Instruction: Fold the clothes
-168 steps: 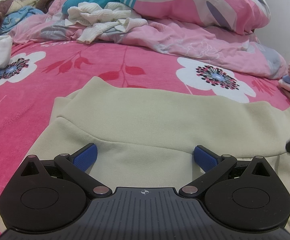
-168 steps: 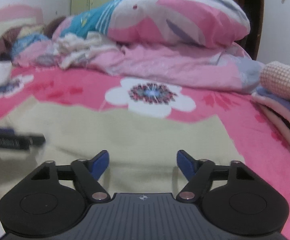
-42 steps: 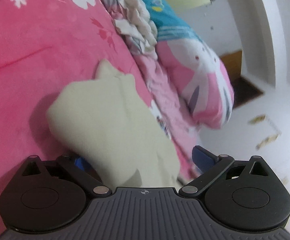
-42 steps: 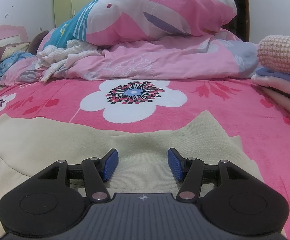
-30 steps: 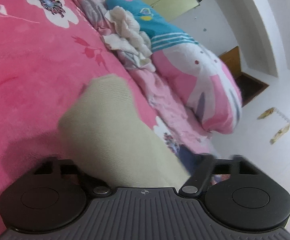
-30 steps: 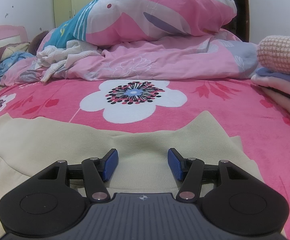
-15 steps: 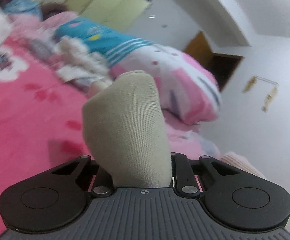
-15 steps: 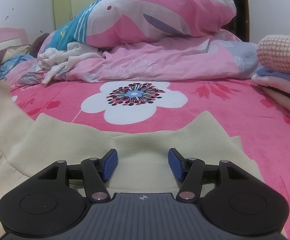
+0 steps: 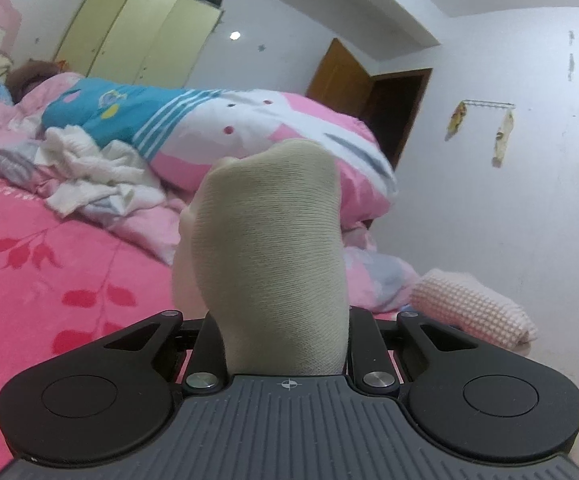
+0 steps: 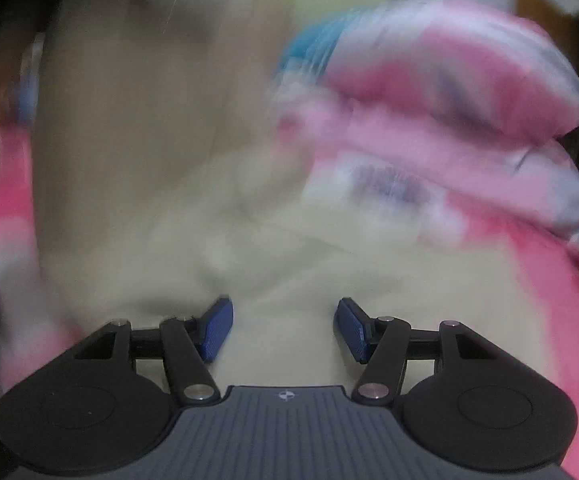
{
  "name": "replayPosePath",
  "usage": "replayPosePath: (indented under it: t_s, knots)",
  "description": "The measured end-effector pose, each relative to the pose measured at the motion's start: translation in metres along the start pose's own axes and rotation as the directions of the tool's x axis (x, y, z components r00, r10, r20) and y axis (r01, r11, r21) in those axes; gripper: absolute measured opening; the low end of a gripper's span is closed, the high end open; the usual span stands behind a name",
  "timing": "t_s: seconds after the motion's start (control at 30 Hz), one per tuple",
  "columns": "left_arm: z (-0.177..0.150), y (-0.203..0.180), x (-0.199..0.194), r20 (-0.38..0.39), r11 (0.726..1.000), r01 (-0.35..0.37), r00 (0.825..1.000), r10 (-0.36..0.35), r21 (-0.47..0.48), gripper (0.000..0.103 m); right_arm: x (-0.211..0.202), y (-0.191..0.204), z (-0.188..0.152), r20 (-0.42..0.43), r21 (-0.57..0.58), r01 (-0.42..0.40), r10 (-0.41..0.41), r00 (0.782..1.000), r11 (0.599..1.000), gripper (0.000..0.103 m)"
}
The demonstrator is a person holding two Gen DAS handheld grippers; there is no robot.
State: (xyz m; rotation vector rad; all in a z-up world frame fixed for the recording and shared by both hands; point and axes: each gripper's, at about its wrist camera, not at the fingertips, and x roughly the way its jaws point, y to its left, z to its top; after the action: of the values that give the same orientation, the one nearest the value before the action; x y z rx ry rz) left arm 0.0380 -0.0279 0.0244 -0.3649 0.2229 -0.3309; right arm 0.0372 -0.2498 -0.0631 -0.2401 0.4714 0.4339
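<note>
A cream knit garment [image 9: 269,240] bulges up between the fingers of my left gripper [image 9: 281,320], which is shut on it and lifted above the bed; the cloth hides the fingertips. The right wrist view is badly blurred by motion. There the same cream garment [image 10: 129,160] rises as a tall sheet at the left and lies under my right gripper [image 10: 283,320]. Its blue pads [image 10: 217,328] stand apart, low over the cloth and not clamped on it.
The pink floral bedspread [image 9: 49,272] fills the left. A pink, white and blue duvet [image 9: 209,128] and crumpled white clothes [image 9: 89,176] lie at the back. A folded stack topped by pink waffle knit [image 9: 469,308] sits at the right. Behind stand a wardrobe [image 9: 137,36] and a door [image 9: 369,100].
My left gripper has shut on the garment's left edge and lifted it, swinging level and rightward. The right gripper kept its opening; its view has just blurred as it moves, with raised cloth now at its left.
</note>
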Motion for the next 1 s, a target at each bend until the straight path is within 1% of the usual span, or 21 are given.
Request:
replayPosePath:
  t_s: [0.07, 0.1, 0.13, 0.2, 0.23, 0.27, 0.33, 0.37, 0.4, 0.47, 0.5, 0.57, 0.63, 0.7, 0.73, 0.8, 0.87, 0.9, 0.93, 0.97, 1.0]
  knots:
    - [0.002, -0.010, 0.001, 0.004, 1.000, 0.009, 1.000, -0.009, 0.028, 0.017, -0.005, 0.011, -0.007, -0.008, -0.041, -0.026, 0.026, 1.000, 0.999, 0.059]
    - [0.003, -0.015, 0.001, 0.004, 0.999, 0.011, 1.000, -0.012, 0.043, 0.017, -0.008, 0.008, 0.001, -0.009, -0.020, -0.023, 0.022, 1.000, 1.000, 0.056]
    - [0.004, -0.019, 0.001, 0.005, 0.998, 0.016, 1.000, -0.017, 0.055, 0.017, -0.013, 0.007, 0.008, 0.005, -0.009, -0.019, 0.019, 1.000, 1.000, 0.049]
    - [0.004, -0.027, 0.002, 0.005, 0.997, 0.024, 1.000, -0.024, 0.079, 0.017, -0.028, 0.012, 0.021, 0.093, -0.031, -0.027, 0.029, 0.995, 0.999, 0.049]
    - [0.003, -0.030, 0.003, 0.003, 0.996, 0.025, 1.000, -0.025, 0.085, 0.017, -0.030, 0.016, 0.025, 0.121, -0.045, -0.043, 0.048, 0.991, 0.998, 0.050]
    - [0.001, -0.032, 0.005, -0.003, 0.996, 0.027, 1.000, -0.026, 0.085, 0.017, -0.025, 0.021, 0.024, 0.121, -0.065, -0.063, 0.070, 0.990, 0.996, 0.050]
    - [-0.002, -0.037, 0.010, -0.036, 0.996, 0.034, 0.999, -0.031, 0.077, 0.017, 0.000, 0.035, 0.015, 0.057, -0.104, -0.094, 0.100, 0.993, 0.990, 0.048]
    - [-0.005, -0.039, 0.014, -0.061, 0.997, 0.039, 0.998, -0.035, 0.070, 0.017, 0.012, 0.037, 0.007, 0.042, -0.085, -0.103, 0.106, 0.993, 0.991, 0.049]
    - [-0.010, -0.039, 0.018, -0.075, 0.997, 0.039, 0.997, -0.034, 0.064, 0.017, 0.015, 0.032, 0.005, 0.048, -0.038, -0.122, 0.124, 0.991, 0.992, 0.049]
    - [-0.014, -0.049, 0.022, -0.079, 0.994, 0.058, 0.996, -0.050, 0.092, 0.017, 0.007, 0.015, 0.009, 0.042, 0.053, -0.145, 0.143, 0.989, 0.988, 0.049]
    - [-0.015, -0.054, 0.025, -0.082, 0.992, 0.074, 0.994, -0.065, 0.103, 0.017, -0.002, 0.004, 0.000, 0.060, 0.123, -0.144, 0.137, 0.989, 0.982, 0.049]
    - [-0.019, -0.067, 0.035, -0.104, 0.986, 0.110, 0.990, -0.097, 0.122, 0.017, -0.019, -0.019, -0.016, 0.093, 0.260, -0.144, 0.123, 0.988, 0.955, 0.049]
    - [-0.030, -0.079, 0.049, -0.149, 0.980, 0.141, 0.981, -0.121, 0.137, 0.017, -0.036, -0.041, -0.033, 0.124, 0.392, -0.145, 0.104, 0.987, 0.909, 0.049]
    - [-0.047, -0.089, 0.067, -0.232, 0.973, 0.171, 0.964, -0.132, 0.154, 0.019, -0.053, -0.064, -0.049, 0.152, 0.516, -0.149, 0.081, 0.985, 0.844, 0.049]
    - [-0.059, -0.095, 0.078, -0.290, 0.964, 0.191, 0.948, -0.133, 0.183, 0.023, -0.062, -0.075, -0.057, 0.164, 0.574, -0.152, 0.069, 0.984, 0.805, 0.049]
    - [-0.083, -0.105, 0.097, -0.403, 0.942, 0.232, 0.907, -0.121, 0.240, 0.030, -0.079, -0.098, -0.074, 0.187, 0.681, -0.159, 0.040, 0.982, 0.715, 0.049]
    - [-0.105, -0.112, 0.104, -0.480, 0.918, 0.266, 0.872, -0.098, 0.295, 0.041, -0.096, -0.120, -0.090, 0.205, 0.773, -0.167, 0.009, 0.979, 0.611, 0.049]
    - [-0.106, -0.114, 0.100, -0.480, 0.906, 0.285, 0.870, -0.109, 0.312, 0.044, -0.104, -0.132, -0.098, 0.212, 0.814, -0.172, -0.008, 0.977, 0.555, 0.049]
    - [-0.107, -0.117, 0.096, -0.481, 0.894, 0.305, 0.869, -0.120, 0.328, 0.056, -0.111, -0.140, -0.105, 0.219, 0.841, -0.179, -0.019, 0.975, 0.510, 0.049]
    - [-0.107, -0.119, 0.092, -0.481, 0.882, 0.324, 0.867, -0.132, 0.343, 0.071, -0.113, -0.142, -0.106, 0.229, 0.849, -0.189, -0.022, 0.973, 0.493, 0.051]
    - [-0.104, -0.118, 0.089, -0.487, 0.878, 0.353, 0.858, -0.165, 0.323, 0.077, -0.115, -0.144, -0.108, 0.238, 0.857, -0.198, -0.024, 0.971, 0.476, 0.053]
